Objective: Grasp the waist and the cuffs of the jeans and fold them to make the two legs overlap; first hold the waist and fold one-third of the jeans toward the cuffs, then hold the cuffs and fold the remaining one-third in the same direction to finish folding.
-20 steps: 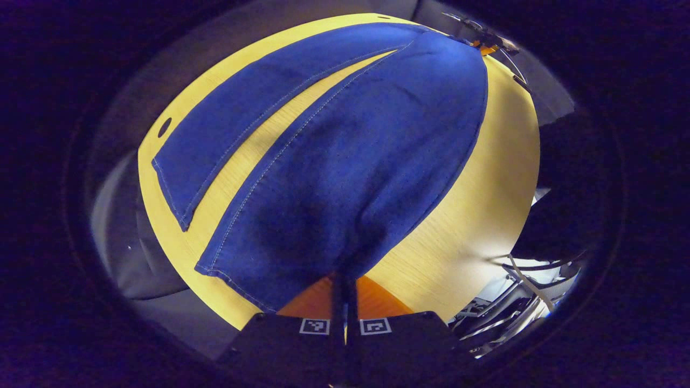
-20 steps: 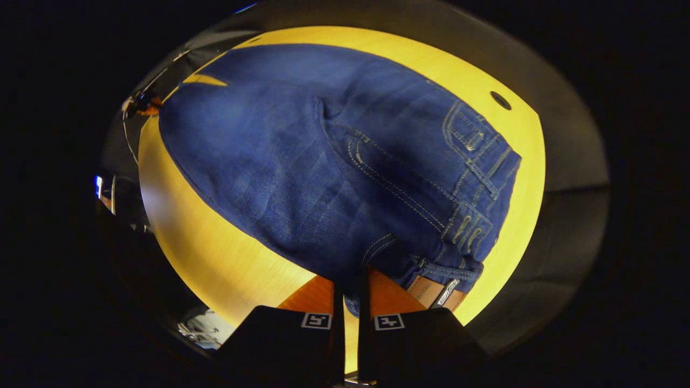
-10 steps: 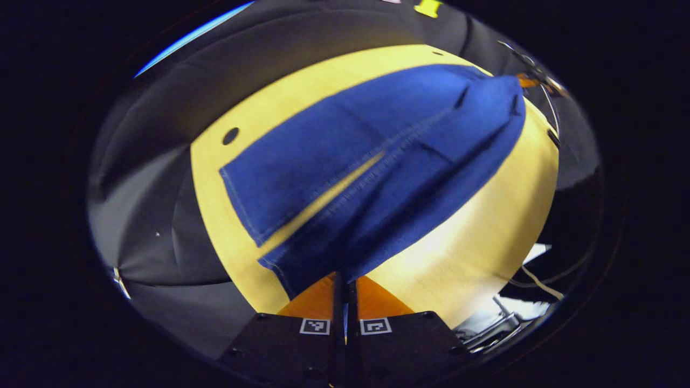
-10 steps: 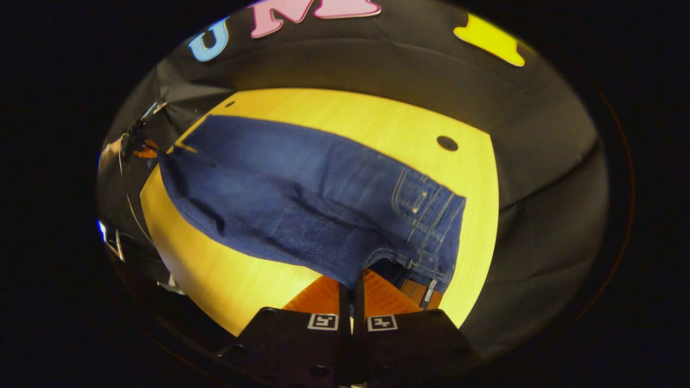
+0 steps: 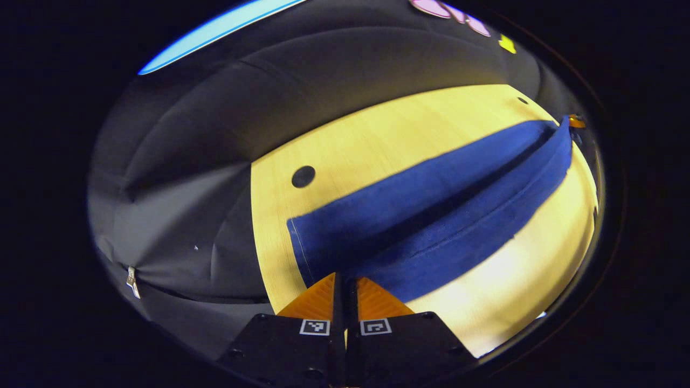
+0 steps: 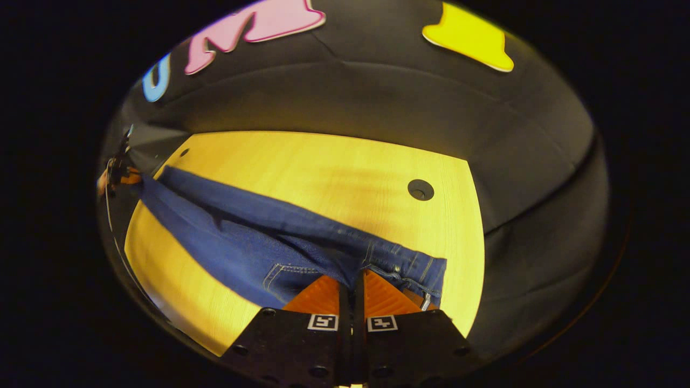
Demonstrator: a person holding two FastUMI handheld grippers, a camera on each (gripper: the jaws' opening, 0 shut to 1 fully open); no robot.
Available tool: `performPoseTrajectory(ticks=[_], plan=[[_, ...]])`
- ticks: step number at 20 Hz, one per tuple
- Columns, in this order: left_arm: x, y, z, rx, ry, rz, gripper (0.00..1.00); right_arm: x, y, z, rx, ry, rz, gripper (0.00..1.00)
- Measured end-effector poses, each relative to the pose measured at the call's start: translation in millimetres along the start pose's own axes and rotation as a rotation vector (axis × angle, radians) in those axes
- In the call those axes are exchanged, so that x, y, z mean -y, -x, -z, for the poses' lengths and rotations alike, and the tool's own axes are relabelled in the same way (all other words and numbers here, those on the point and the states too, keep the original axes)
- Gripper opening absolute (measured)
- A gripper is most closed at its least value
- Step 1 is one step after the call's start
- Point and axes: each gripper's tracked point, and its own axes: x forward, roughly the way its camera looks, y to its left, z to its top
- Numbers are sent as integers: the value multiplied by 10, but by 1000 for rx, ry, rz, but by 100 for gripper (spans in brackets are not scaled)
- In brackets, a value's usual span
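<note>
The booth's black cloth wall [image 6: 377, 102] rises behind everything, ahead of both grippers. Below it spreads the light wooden table [image 5: 377, 145], which runs out in front of each gripper and carries a small dark round hole [image 6: 420, 189] ahead and to the right of the right gripper's fingertips; a like hole [image 5: 303, 176] sits ahead and slightly left of the left gripper's. Across the table lie the blue jeans [image 6: 237, 237], stretched out long between the two grippers, one leg lifted and carried over the other so that the two run side by side with a dark fold line between them. The cuff end [image 5: 323, 253] lies directly in front of the left gripper [image 5: 345, 280], whose fingers are pressed together with only a thin gap, the hem cloth pinched between them. The waist [image 6: 409, 267], with its stitched band and belt loops, lies just ahead and to the right of the right gripper [image 6: 353, 277], whose fingers are likewise closed tight on the denim. Far off at the jeans' other end, in the right gripper view, the left gripper shows small and blurred.
</note>
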Motion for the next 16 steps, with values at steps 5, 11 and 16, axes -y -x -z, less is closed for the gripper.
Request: performPoseTrajectory(ticks=[5,11,16], plan=[[141,-397,-228,17,1,-52,13,100,-610,32,-26,-118,21,6],[-225,-185,-672,247,26,-176,99,112,-427,-417,76,-367,-95,96],[-23,678,-922,474,165,-109,98,738,269,-597,208,-508,-30,99]])
